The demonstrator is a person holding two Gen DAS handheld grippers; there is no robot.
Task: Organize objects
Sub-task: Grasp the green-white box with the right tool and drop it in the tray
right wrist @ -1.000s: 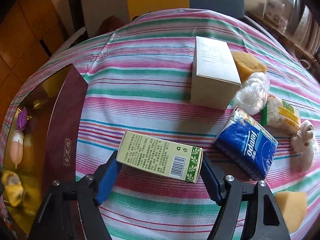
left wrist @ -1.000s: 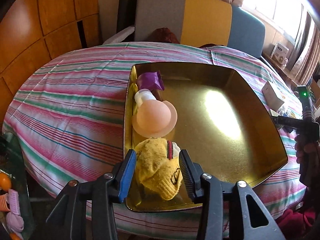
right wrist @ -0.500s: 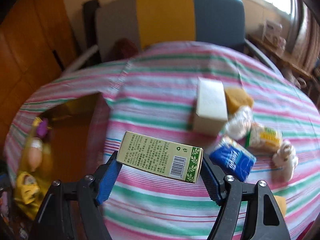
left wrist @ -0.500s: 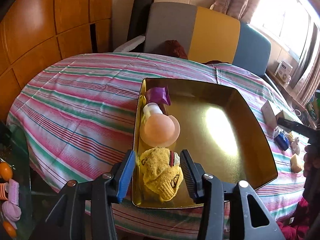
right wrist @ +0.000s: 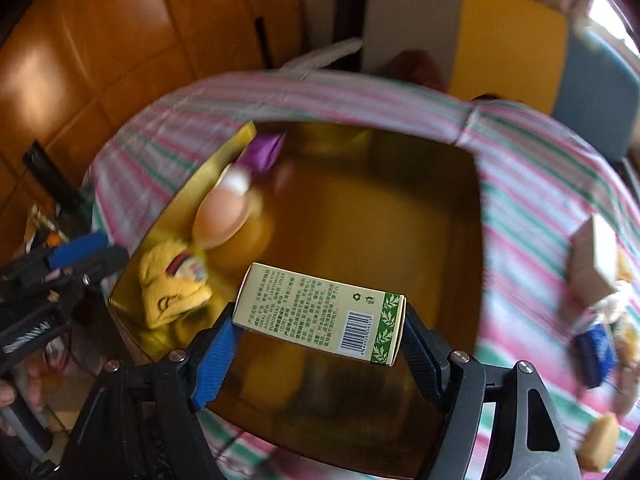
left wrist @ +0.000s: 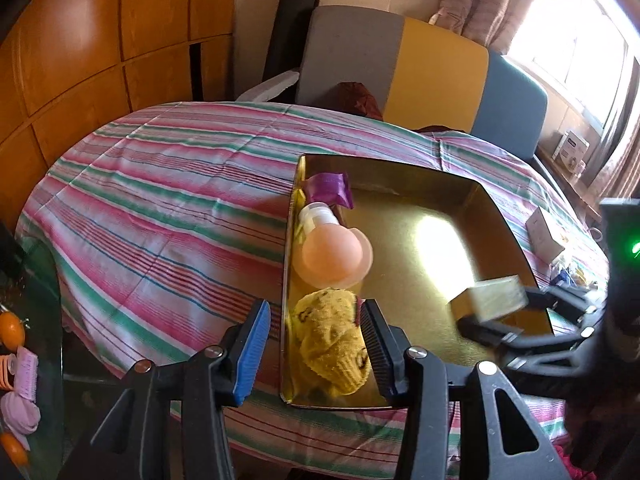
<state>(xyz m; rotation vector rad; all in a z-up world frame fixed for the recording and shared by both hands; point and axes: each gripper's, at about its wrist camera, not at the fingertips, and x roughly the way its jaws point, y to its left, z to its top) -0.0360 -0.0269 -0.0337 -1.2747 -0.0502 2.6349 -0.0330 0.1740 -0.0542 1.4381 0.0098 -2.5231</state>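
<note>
Above the gold tray [right wrist: 476, 216], the right claw [right wrist: 316, 344] apparently clamps the green box [right wrist: 320, 312] crosswise.

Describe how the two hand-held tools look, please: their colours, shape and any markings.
Both are black plastic frames with silver screws. The left tool has one blue ribbed pad and one black ribbed pad. The right tool has blue ribbed pads. From the left view, a green light glows on its body.

From my feed: a round worktop [left wrist: 168, 216] under a striped cloth carries a gold tray [left wrist: 508, 236]. Right of the tray on the cloth I see a pale box [right wrist: 596, 260], a blue packet [right wrist: 594, 350] and a yellow sponge [right wrist: 600, 442].
</note>
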